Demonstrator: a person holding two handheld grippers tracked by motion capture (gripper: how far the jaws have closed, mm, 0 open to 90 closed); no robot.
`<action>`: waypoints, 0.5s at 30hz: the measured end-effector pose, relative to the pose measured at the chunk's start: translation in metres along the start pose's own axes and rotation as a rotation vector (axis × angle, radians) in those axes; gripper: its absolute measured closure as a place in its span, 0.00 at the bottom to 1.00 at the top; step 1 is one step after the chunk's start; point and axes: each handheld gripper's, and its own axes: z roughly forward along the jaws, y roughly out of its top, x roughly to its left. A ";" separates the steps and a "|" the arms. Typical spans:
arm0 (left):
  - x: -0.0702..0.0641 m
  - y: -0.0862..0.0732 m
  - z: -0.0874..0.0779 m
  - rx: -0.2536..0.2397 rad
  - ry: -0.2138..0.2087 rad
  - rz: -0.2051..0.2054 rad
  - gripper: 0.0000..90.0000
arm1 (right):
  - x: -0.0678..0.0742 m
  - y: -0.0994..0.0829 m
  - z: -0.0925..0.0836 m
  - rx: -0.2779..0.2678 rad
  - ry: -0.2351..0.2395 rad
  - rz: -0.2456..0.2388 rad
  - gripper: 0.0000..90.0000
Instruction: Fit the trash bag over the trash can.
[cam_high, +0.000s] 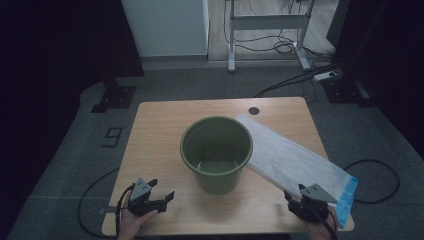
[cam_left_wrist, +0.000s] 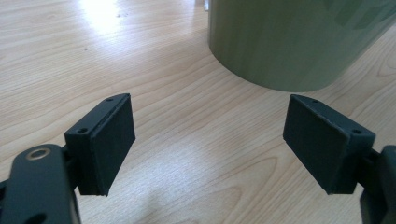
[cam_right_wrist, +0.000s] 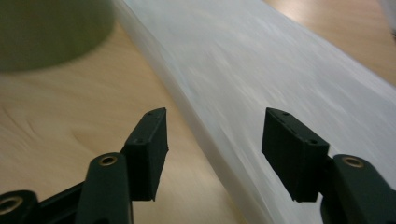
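Nearest the high camera, your two hands enter at the bottom edge, cut off at the wrist: your left gripper (cam_high: 161, 196) rests near the table's front left corner with its jaws spread and nothing between them; your right gripper (cam_high: 299, 196) sits at the front right, at the near end of the white bag (cam_high: 292, 159), where its jaws are too small and dark to judge. A green bucket (cam_high: 216, 152) stands upright at mid-table (cam_high: 155, 130); the bag lies flat to its right, slanting from behind the bucket's rim to the front right corner, its blue end (cam_high: 348, 199) overhanging the edge. Whether bag and bucket touch cannot be told. Left gripper view: both pads stand wide apart over bare wood, and the bucket's lower wall (cam_left_wrist: 289, 42) rises just ahead, its top cut off. Right gripper view: your jaws stand apart and empty, the bag (cam_right_wrist: 289, 79), blurred, runs ahead between and beyond them, and the bucket (cam_right_wrist: 51, 28) is a dark, soft shape at upper left.
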 end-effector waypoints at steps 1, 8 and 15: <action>-0.001 0.000 0.000 -0.002 -0.005 0.000 0.18 | 0.000 0.000 0.000 0.000 0.000 0.000 0.44; -0.004 0.001 0.004 0.017 -0.006 0.023 0.18 | 0.004 0.035 0.059 -0.039 0.127 0.046 0.42; -0.003 -0.001 0.001 0.012 -0.004 0.013 0.18 | 0.017 0.050 0.099 0.021 0.142 0.015 0.36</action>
